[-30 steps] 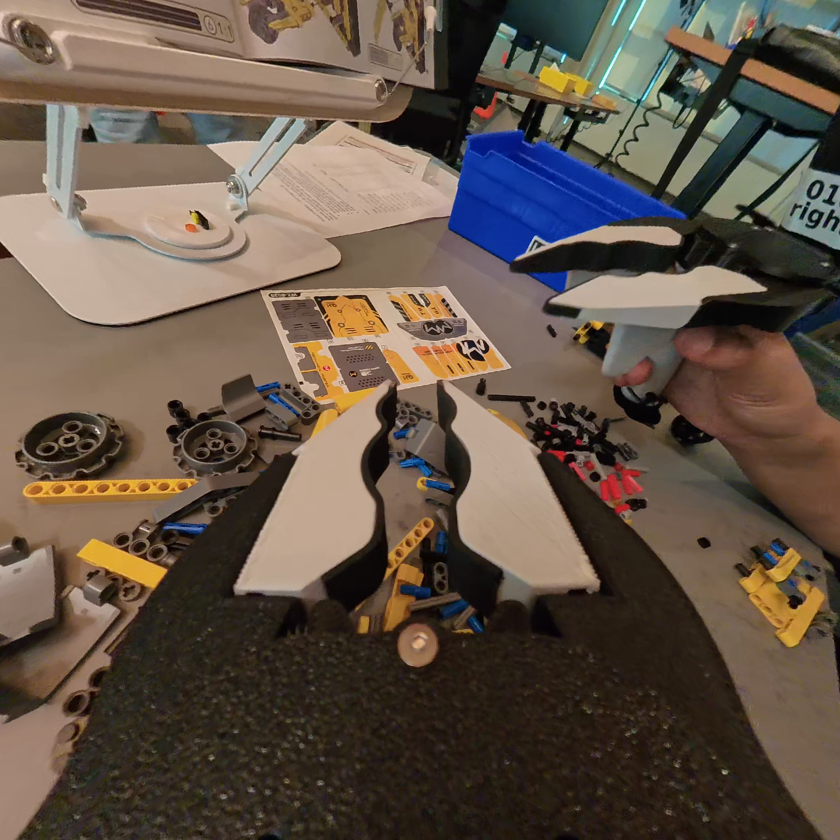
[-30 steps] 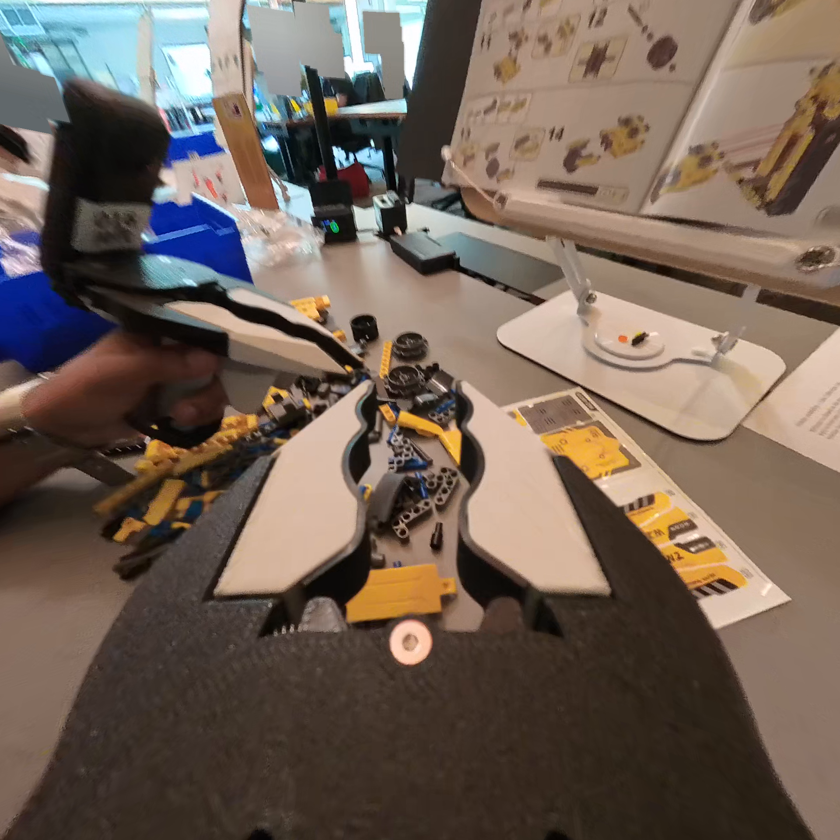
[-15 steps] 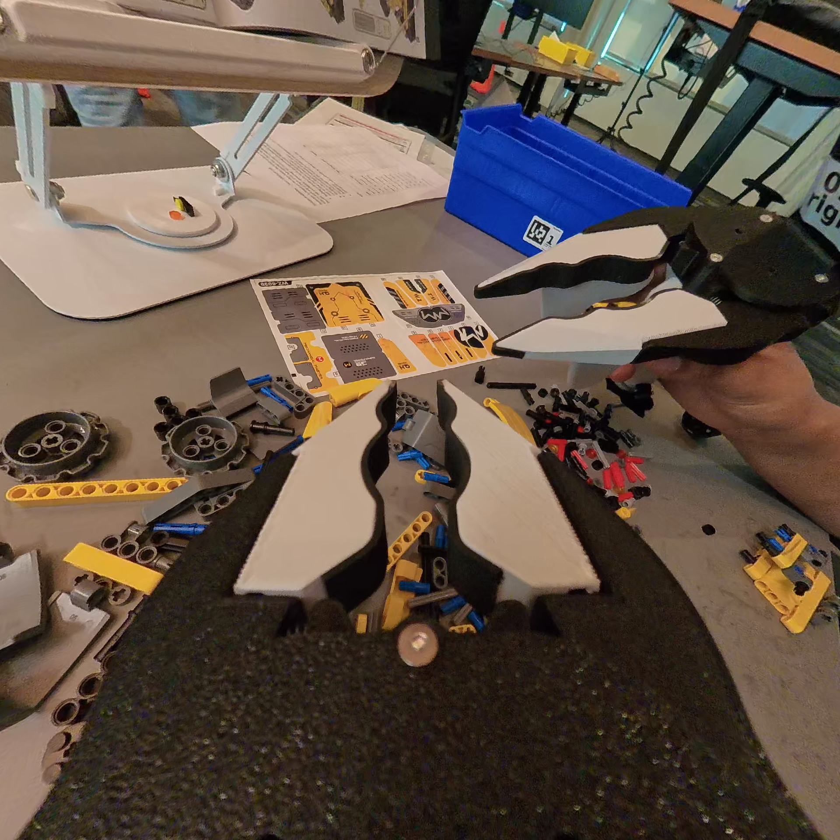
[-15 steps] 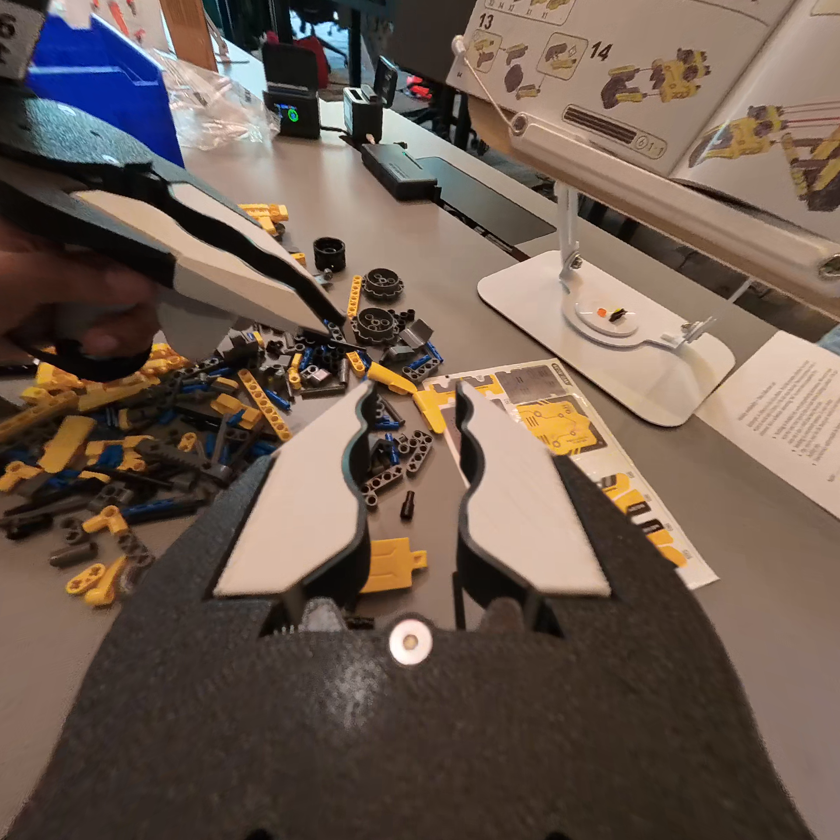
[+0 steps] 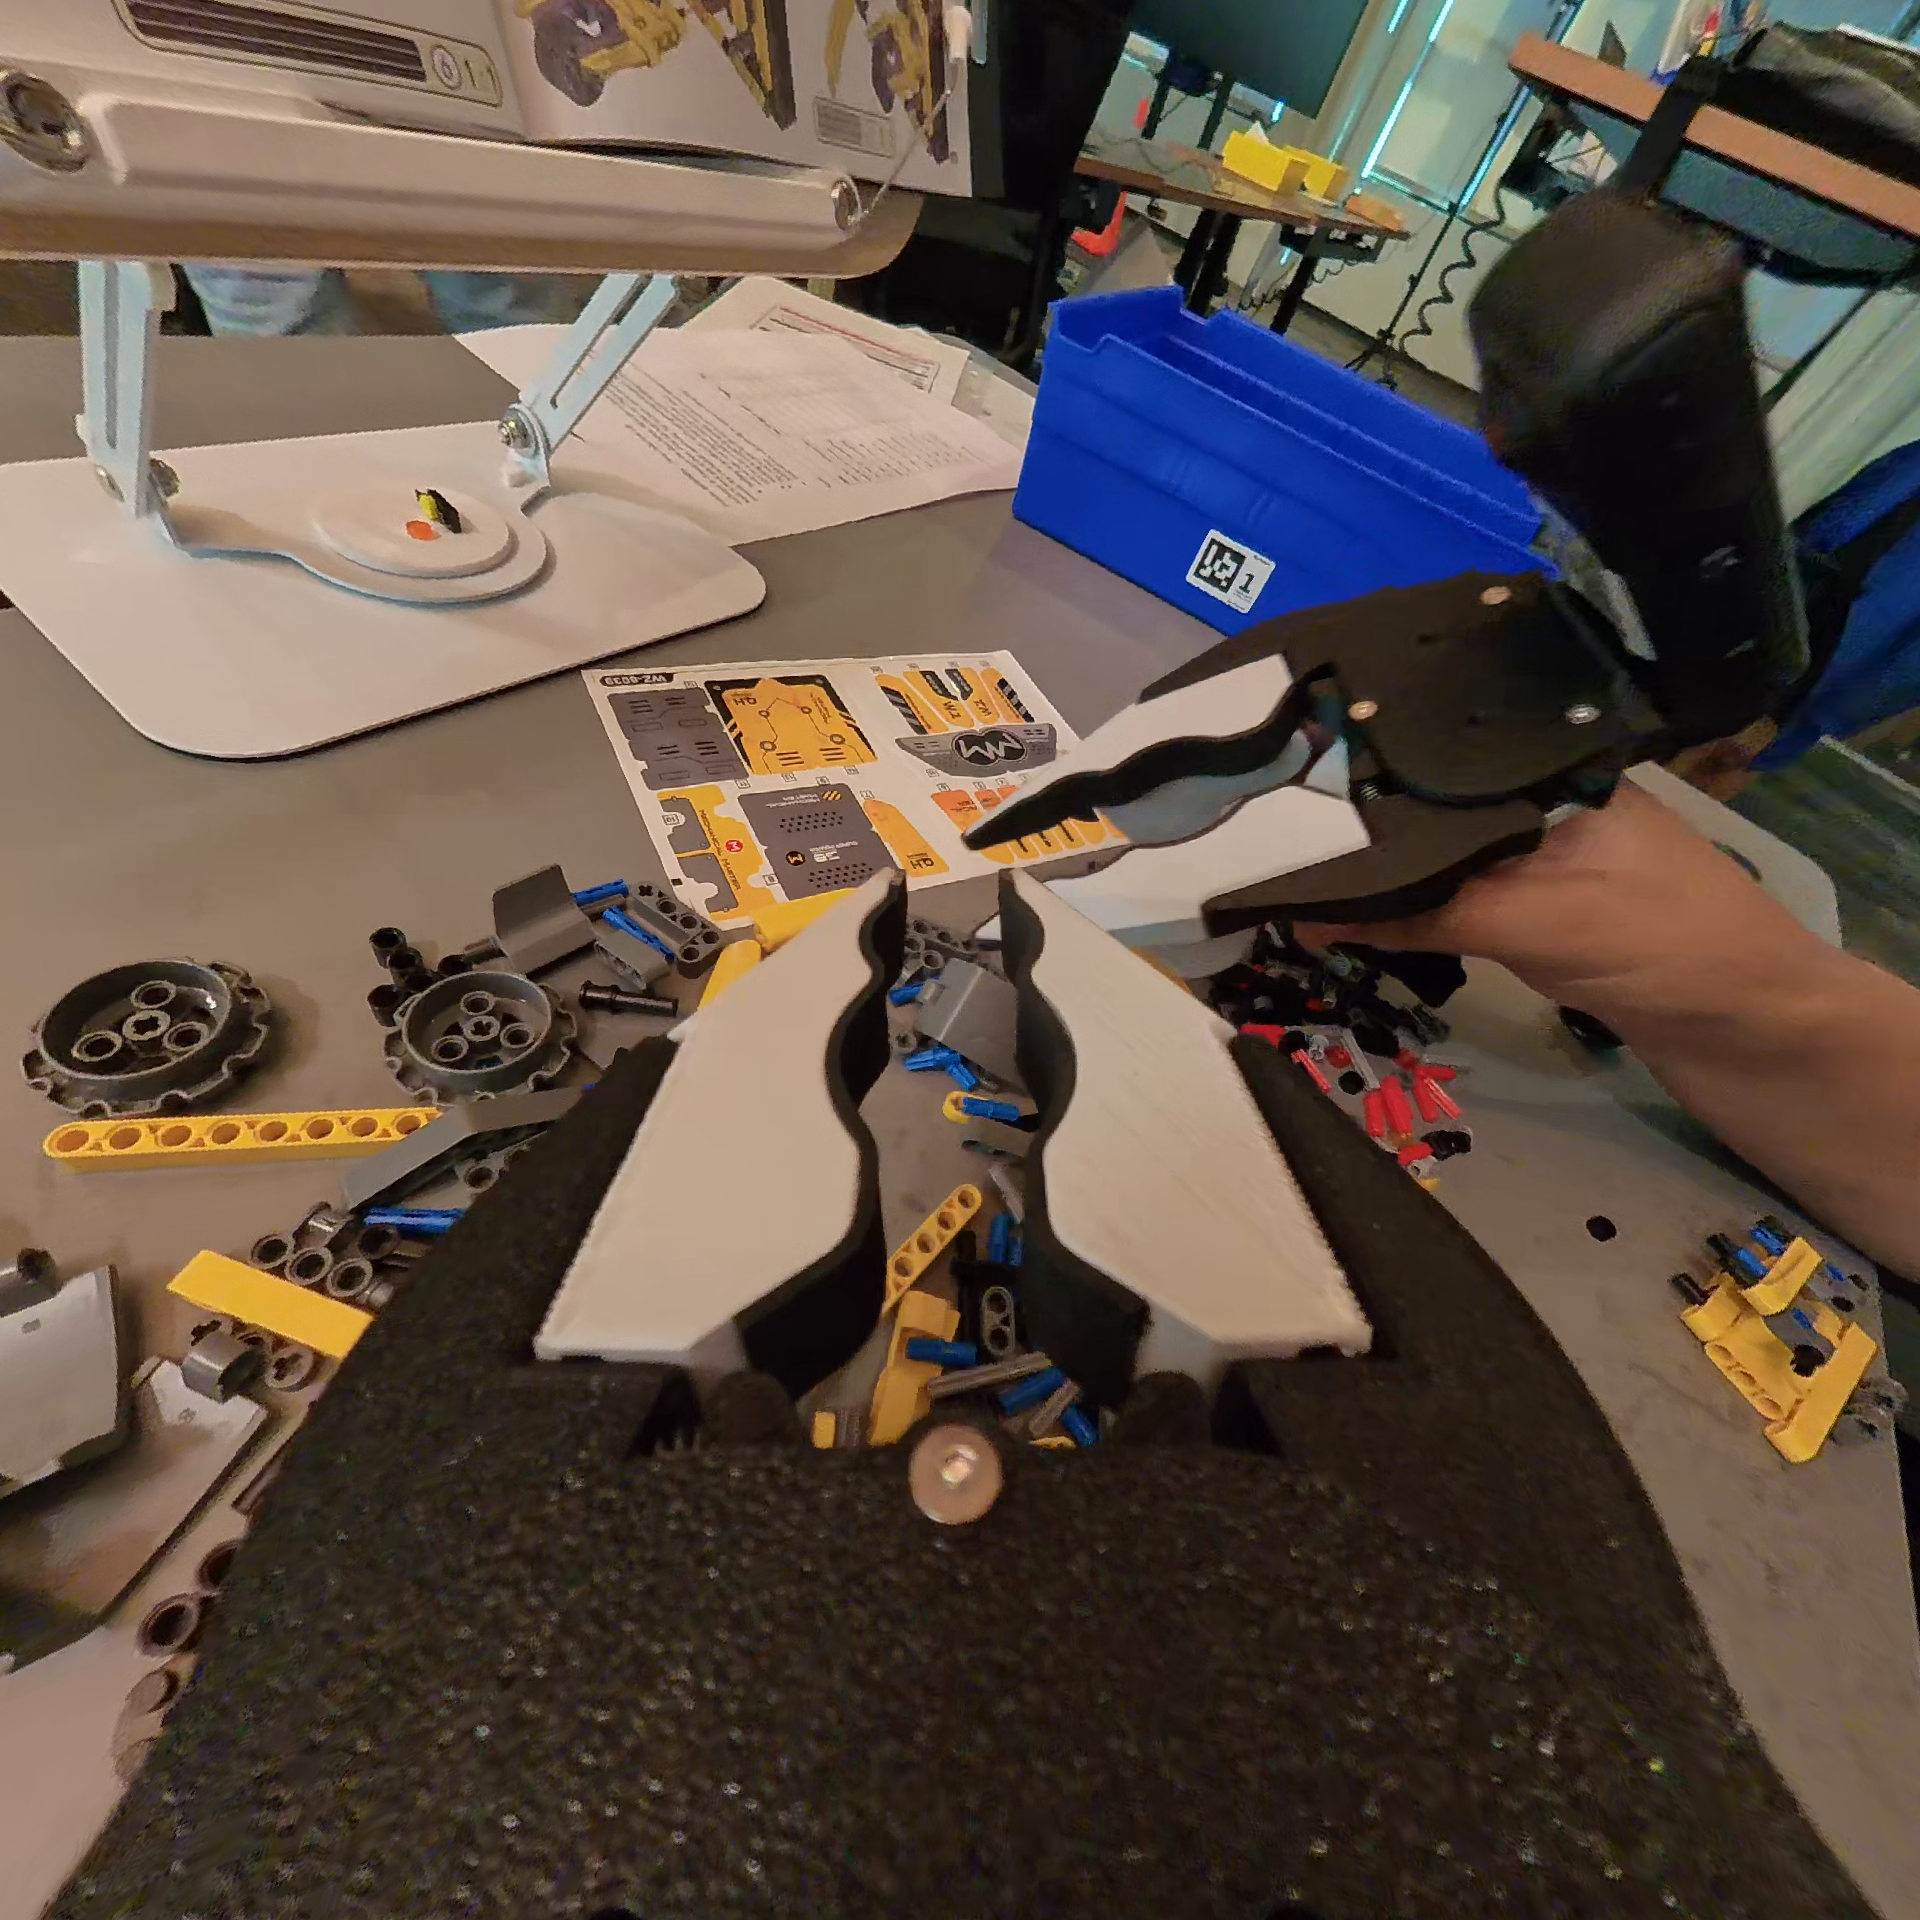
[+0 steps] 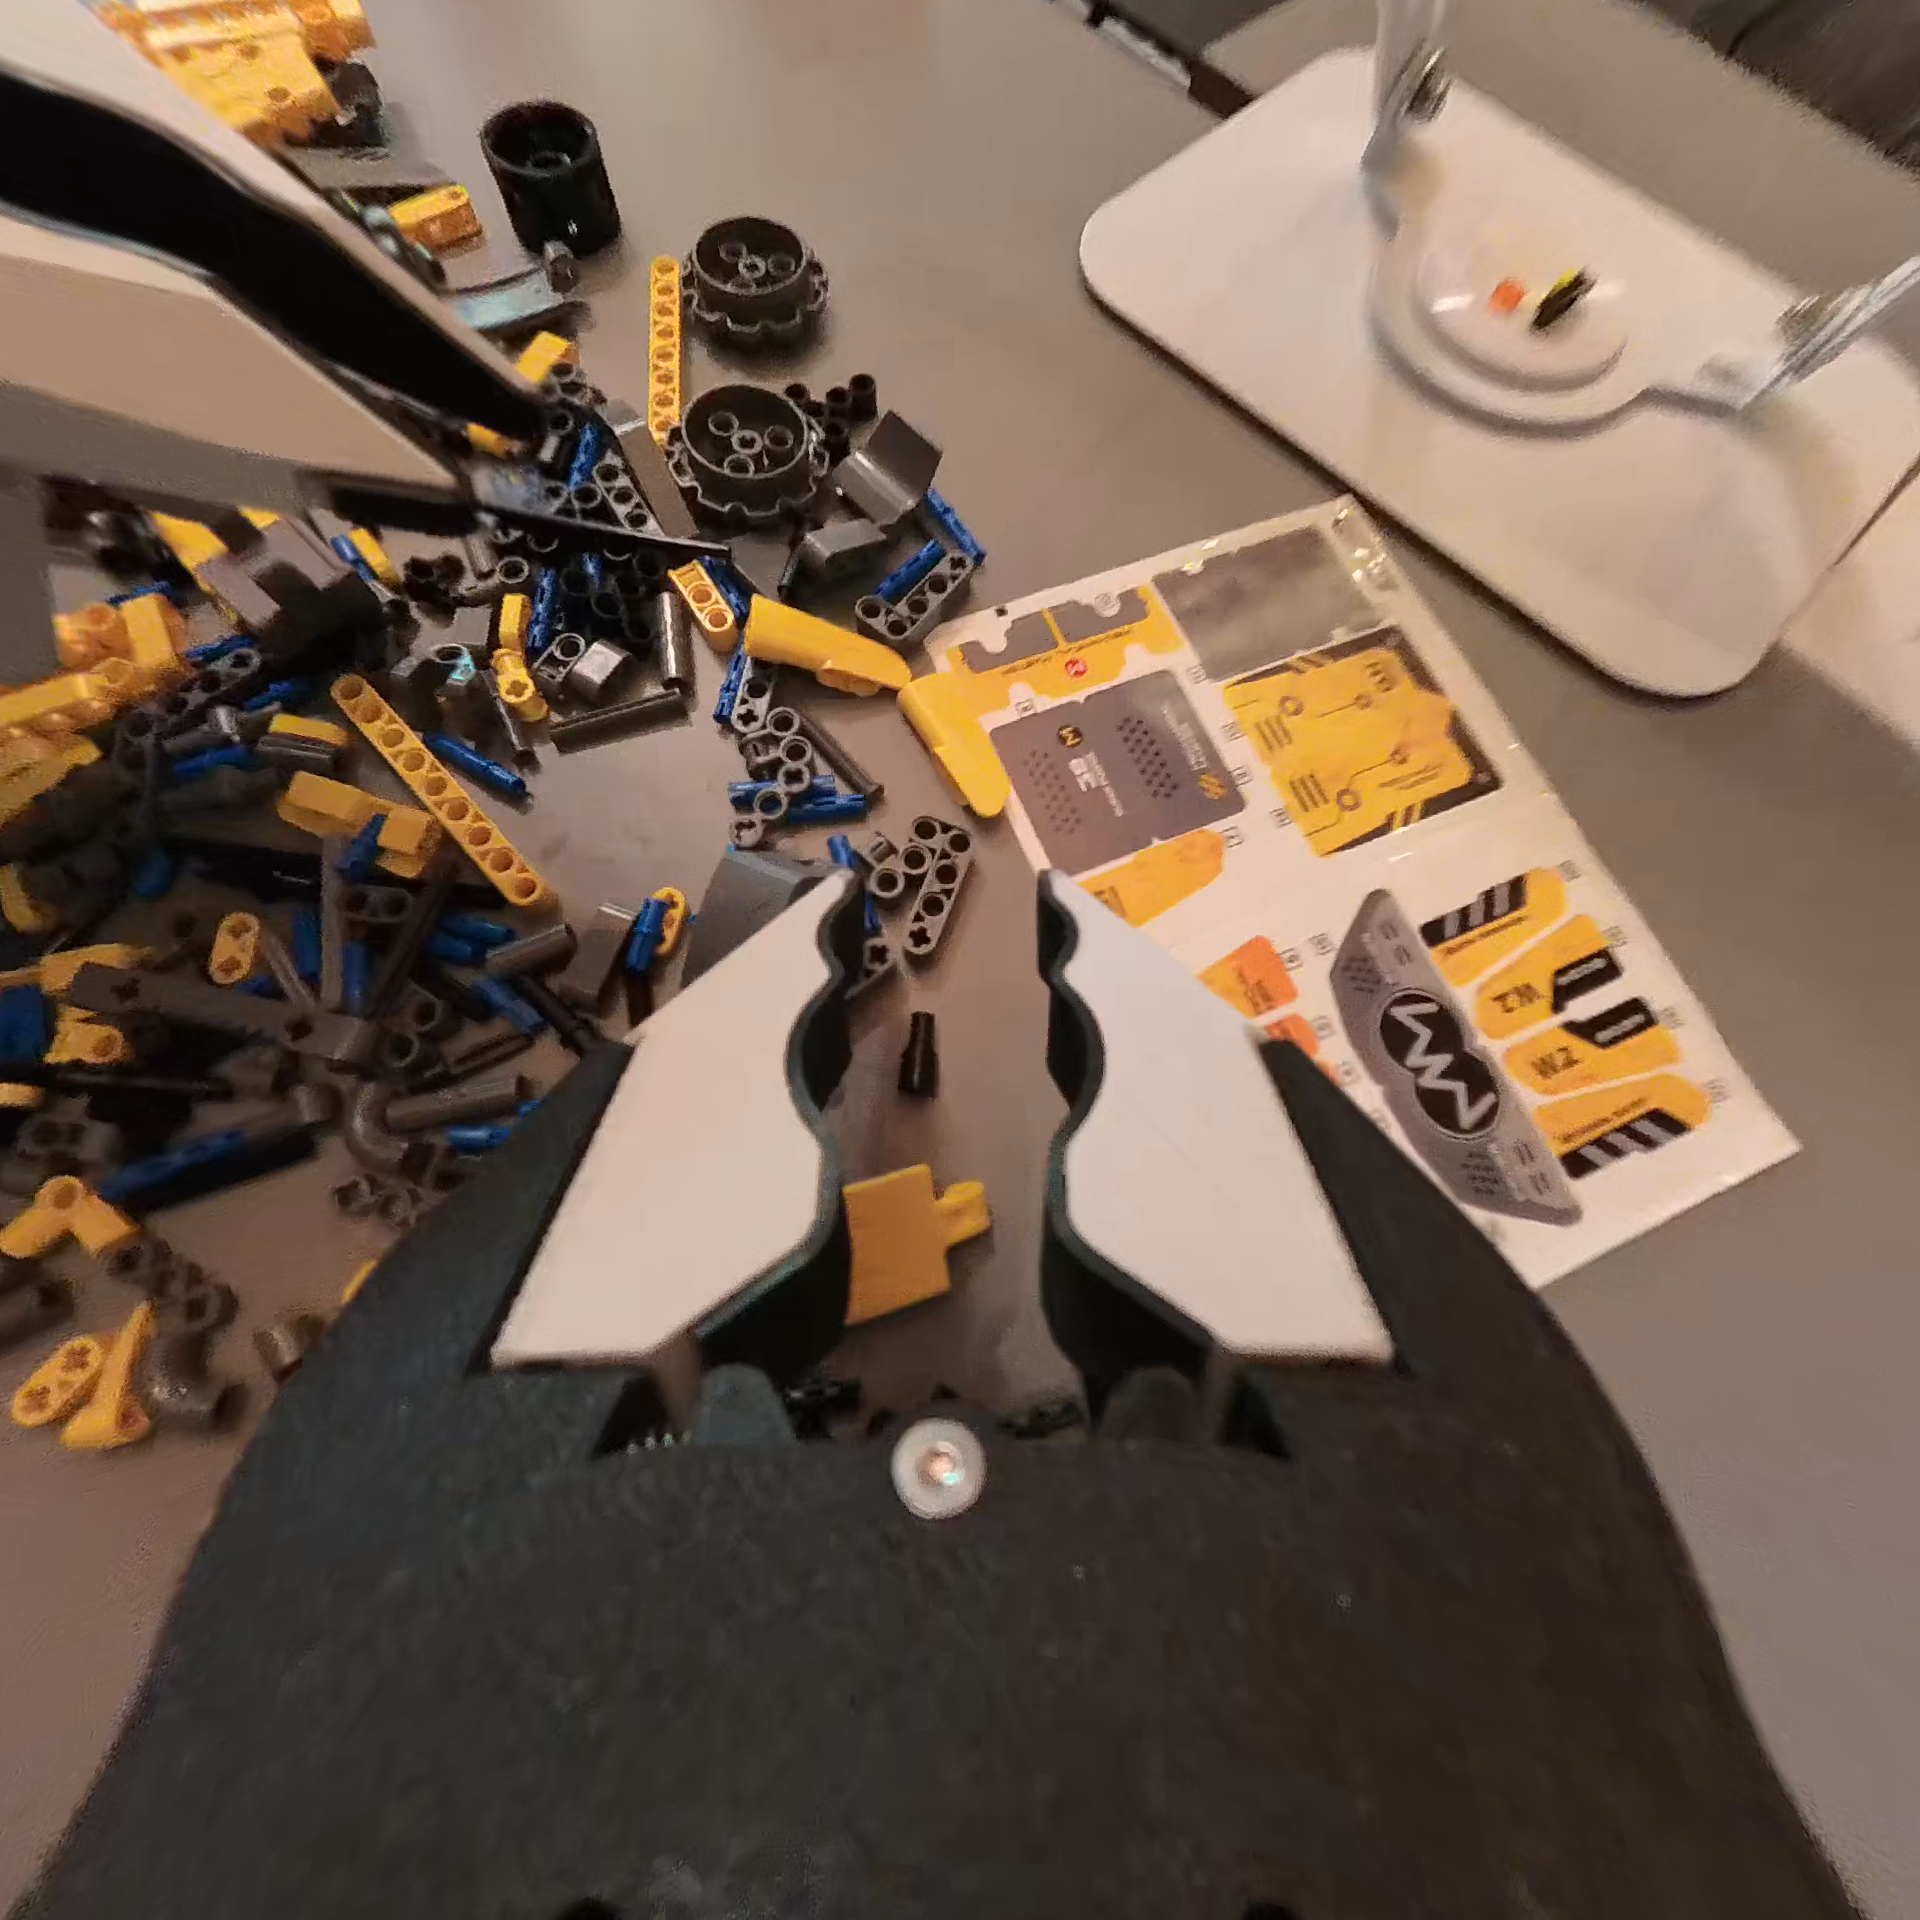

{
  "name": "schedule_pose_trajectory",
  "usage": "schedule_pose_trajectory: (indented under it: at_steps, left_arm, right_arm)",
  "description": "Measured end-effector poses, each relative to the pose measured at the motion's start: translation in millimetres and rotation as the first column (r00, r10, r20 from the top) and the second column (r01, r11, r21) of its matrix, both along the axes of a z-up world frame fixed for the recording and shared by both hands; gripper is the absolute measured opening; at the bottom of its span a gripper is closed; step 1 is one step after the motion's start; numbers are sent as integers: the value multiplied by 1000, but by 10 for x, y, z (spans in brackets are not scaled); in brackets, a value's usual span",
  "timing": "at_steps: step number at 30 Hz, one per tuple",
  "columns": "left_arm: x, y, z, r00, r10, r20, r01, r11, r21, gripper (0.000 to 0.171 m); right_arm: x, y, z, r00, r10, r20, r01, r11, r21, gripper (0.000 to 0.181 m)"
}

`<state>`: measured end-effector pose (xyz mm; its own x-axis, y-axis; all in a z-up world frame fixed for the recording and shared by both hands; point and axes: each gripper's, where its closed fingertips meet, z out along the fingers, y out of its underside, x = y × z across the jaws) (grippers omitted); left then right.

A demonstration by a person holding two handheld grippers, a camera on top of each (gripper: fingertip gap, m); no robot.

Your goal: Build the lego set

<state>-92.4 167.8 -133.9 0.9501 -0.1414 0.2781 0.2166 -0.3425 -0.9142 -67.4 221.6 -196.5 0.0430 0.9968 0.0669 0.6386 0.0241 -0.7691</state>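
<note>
My left gripper (image 5: 951,894) is open and empty, low over a pile of small grey, blue and yellow building pieces (image 5: 966,1049). My right gripper (image 6: 945,883) is open and empty, tilted down at the table. A small black pin (image 6: 916,1051) and a flat yellow piece (image 6: 909,1242) lie on the table between its fingers. A sticker sheet (image 6: 1351,831) lies just to its right. In the left wrist view the right gripper (image 5: 997,842), held by a hand, hovers over that sheet (image 5: 790,769). In the right wrist view the left gripper (image 6: 499,457) is at the upper left.
A white book stand base (image 5: 312,623) stands at the back, with printed papers (image 5: 790,416) and a blue bin (image 5: 1247,468) beside it. Two grey toothed wheels (image 5: 145,1023) (image 5: 473,1034), a long yellow beam (image 5: 229,1132), red pins (image 5: 1392,1091) and a yellow sub-assembly (image 5: 1777,1340) lie around. Spacing between my two grippers at the tips: around 9 centimetres.
My right gripper has swung in toward the left gripper and tipped down over the pieces by the sticker sheet. My left gripper has hardly moved. Both stay open.
</note>
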Motion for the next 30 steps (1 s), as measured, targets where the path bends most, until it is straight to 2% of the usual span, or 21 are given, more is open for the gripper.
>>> schedule_pose_trajectory:
  at_steps: [6,11,14,21,23,24,25,28,30]
  left_arm:
    - [76,3,11,1000,-23,6,23,1000,3,17]
    - [77,0,22,1000,-23,4,23,1000,7,17]
    - [55,0,20,1000,-18,15,18,1000,8,17]
    - [38,-3,33,998,-18,54,17,1000,17,17]
    - [35,-3,32,999,-17,49,16,1000,16,17]
    - [35,-2,27,999,-17,47,16,1000,15,17]
    - [39,-2,22,999,-18,48,17,1000,13,17]
    - [57,-3,13,998,-25,50,25,1000,10,17]
    - [62,-4,15,999,-27,44,26,1000,11,17]
  right_arm:
    - [-15,46,-180,995,-27,99,24,999,34,11]
    - [-23,37,-184,994,-18,110,19,1000,-7,13]
    - [-12,39,-163,993,-18,115,19,1000,-6,25]
    - [-12,-5,-207,990,1,144,2,1000,-22,25]
    - [-21,-1,-225,988,0,154,5,999,-33,21]
    - [-17,8,-235,987,1,161,4,1000,-31,8]
    - [-14,22,-239,987,1,161,3,1000,-26,7]
    - [-9,40,-159,992,5,126,-1,999,-35,7]
    - [-23,42,25,999,14,48,-13,999,-31,8]
